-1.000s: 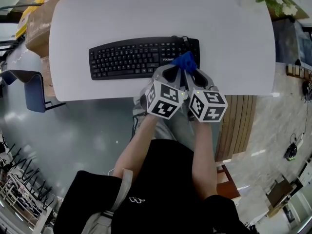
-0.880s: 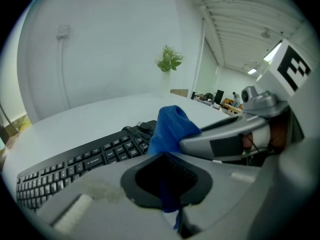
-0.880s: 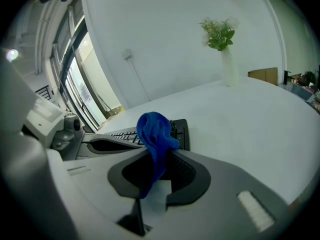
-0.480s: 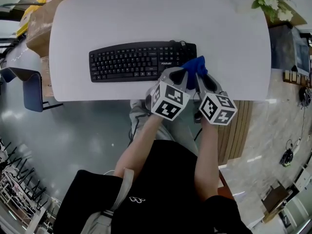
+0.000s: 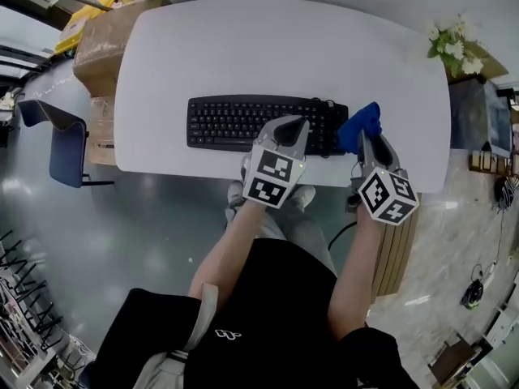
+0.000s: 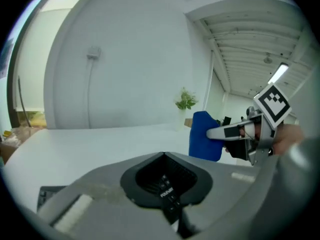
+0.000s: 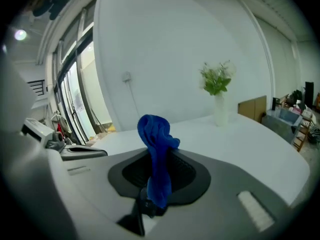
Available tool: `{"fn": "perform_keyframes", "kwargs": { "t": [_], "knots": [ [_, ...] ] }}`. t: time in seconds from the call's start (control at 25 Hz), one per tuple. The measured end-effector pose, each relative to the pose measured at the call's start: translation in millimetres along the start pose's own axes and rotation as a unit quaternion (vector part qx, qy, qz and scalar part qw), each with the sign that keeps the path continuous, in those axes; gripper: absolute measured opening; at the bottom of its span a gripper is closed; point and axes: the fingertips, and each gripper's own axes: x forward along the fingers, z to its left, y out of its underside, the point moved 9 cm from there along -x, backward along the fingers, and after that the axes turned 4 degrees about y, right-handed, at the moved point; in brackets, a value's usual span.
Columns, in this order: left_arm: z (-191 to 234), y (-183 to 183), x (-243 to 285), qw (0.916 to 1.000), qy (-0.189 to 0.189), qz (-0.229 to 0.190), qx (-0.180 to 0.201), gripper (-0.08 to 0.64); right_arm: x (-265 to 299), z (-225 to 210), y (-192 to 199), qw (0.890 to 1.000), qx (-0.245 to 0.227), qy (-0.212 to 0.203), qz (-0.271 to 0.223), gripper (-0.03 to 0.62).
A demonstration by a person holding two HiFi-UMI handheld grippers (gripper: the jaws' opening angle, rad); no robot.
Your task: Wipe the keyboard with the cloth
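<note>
A black keyboard (image 5: 243,122) lies near the front edge of the white table (image 5: 268,51). My right gripper (image 5: 366,138) is shut on a blue cloth (image 5: 361,125), held just beyond the keyboard's right end. In the right gripper view the cloth (image 7: 155,131) stands up bunched from between the closed jaws of my right gripper (image 7: 159,156). My left gripper (image 5: 296,123) hovers over the keyboard's right half, jaws together with nothing in them. The left gripper view has keys visible through the gap in the left gripper (image 6: 164,156), with the cloth (image 6: 205,136) off to the right.
A vase of flowers (image 5: 454,43) stands at the table's far right corner. Cardboard boxes (image 5: 105,35) and a blue chair (image 5: 61,144) sit left of the table. A wooden bench (image 5: 397,250) lies at the right, near my legs.
The right gripper has carried the cloth rightward, off the keyboard's right end and away from the left gripper. The left gripper stays over the keyboard's right half.
</note>
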Motion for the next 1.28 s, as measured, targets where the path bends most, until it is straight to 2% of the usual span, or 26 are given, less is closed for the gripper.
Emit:
{"fn": "perform_keyframes", "kwargs": {
  "t": [0.2,0.36,0.52,0.72,0.88,1.12,1.28],
  "knots": [
    [39.4,-52.2,-56.7,0.9954,-0.042,-0.084,0.02,-0.002,-3.3,68.1,-50.1,0.995,-0.022,-0.048,-0.085,0.076],
    [67.9,-88.2,-106.3,0.9851,-0.071,-0.152,0.038,-0.002,0.9,124.8,-78.9,0.986,-0.035,-0.088,-0.139,0.075],
    [86.8,-111.4,-149.6,0.9743,-0.091,-0.199,0.053,-0.002,2.7,173.6,-100.7,0.975,-0.049,-0.125,-0.179,0.075],
    [103.8,-126.3,-187.6,0.9644,-0.121,-0.228,0.057,-0.002,-1.2,226.8,-127.2,0.96,-0.092,-0.158,-0.212,0.074],
    [107.3,-133.0,-203.9,0.9582,-0.124,-0.251,0.061,-0.002,-1.4,254.5,-135.7,0.953,-0.118,-0.173,-0.219,0.074],
    [117.6,-137.7,-217.0,0.9543,-0.134,-0.259,0.064,-0.002,-4.8,278.2,-142.7,0.946,-0.13,-0.192,-0.227,0.074],
    [114.2,-144.3,-214.6,0.9534,-0.126,-0.267,0.062,-0.002,-7.2,278.3,-144.0,0.945,-0.14,-0.188,-0.227,0.074]
  ]
}}
